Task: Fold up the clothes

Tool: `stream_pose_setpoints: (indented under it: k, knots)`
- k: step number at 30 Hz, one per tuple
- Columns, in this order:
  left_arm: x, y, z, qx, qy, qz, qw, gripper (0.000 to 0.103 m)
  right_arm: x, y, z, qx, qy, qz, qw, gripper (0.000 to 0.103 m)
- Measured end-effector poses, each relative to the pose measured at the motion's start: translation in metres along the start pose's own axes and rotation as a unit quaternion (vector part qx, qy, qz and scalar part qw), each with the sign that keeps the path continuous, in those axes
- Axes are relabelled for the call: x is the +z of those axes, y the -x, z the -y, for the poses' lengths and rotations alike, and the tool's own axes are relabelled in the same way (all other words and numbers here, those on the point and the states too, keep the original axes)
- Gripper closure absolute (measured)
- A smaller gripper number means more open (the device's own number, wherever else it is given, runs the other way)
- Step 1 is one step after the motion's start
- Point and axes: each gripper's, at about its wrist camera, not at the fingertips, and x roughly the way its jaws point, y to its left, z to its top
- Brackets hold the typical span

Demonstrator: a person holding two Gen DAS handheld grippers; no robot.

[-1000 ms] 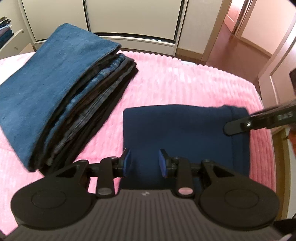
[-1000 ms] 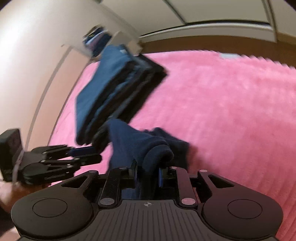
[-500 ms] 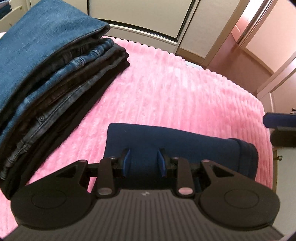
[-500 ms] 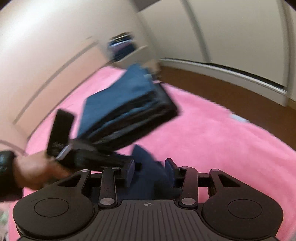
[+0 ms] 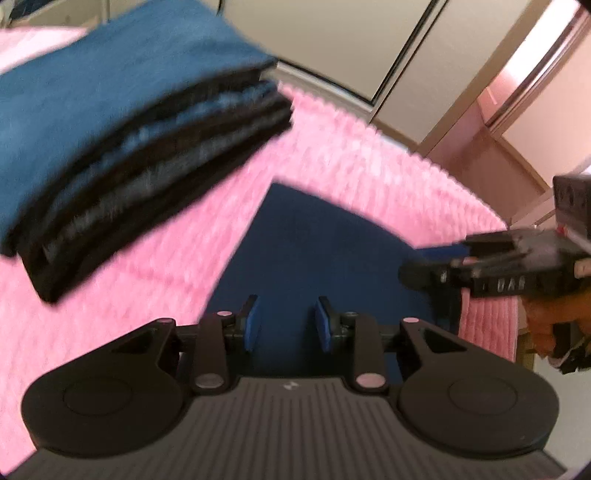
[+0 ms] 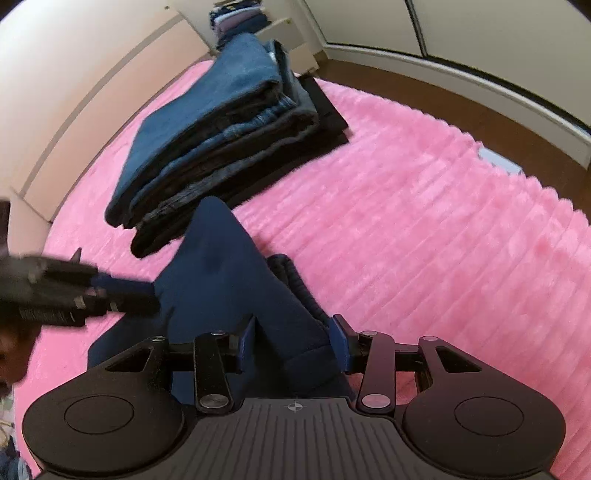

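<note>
Motion-blurred folded stack [image 5: 122, 147]

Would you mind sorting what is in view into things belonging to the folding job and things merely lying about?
Job:
navy garment
stack of folded jeans
left gripper
right gripper

Lying about:
pink blanket
shelf of folded clothes

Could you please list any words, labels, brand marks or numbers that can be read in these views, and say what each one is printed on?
"DAS", blurred and only partly legible: on the side of the right claw, left wrist view.
White lettering on the side of the left claw, right wrist view: too blurred to read.
Small emblem, no letters, on each claw's grey ribbed body.
No readable text on the navy garment or the stack of folded jeans.
</note>
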Motion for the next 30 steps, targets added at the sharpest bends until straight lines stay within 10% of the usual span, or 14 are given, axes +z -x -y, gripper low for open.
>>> stream_pose_setpoints:
  k: [8,15,19,30]
  knots:
    - [-0.01,-0.001,-0.004,0.031,-0.019,-0.015,0.9992,0.074,0.011,0.006,-0.001,-0.011,-0.018,-0.021,1.0,0.047]
    - [-0.089,0.089,-0.05,0.108,0.132,0.013,0.9853,0.074,0.011,0.051,-0.062,-0.009,0.064,0.038,0.997,0.047]
    - [-0.146,0.091,-0.036,0.081,0.19,0.0,0.9785,0.074,-0.01,0.033,-0.093,0.046,0.104,-0.013,0.993,0.047]
    - [-0.231,0.075,-0.003,0.015,0.265,-0.007,0.9642,0.069,-0.051,0.016,-0.096,-0.028,0.086,-0.061,0.994,0.047]
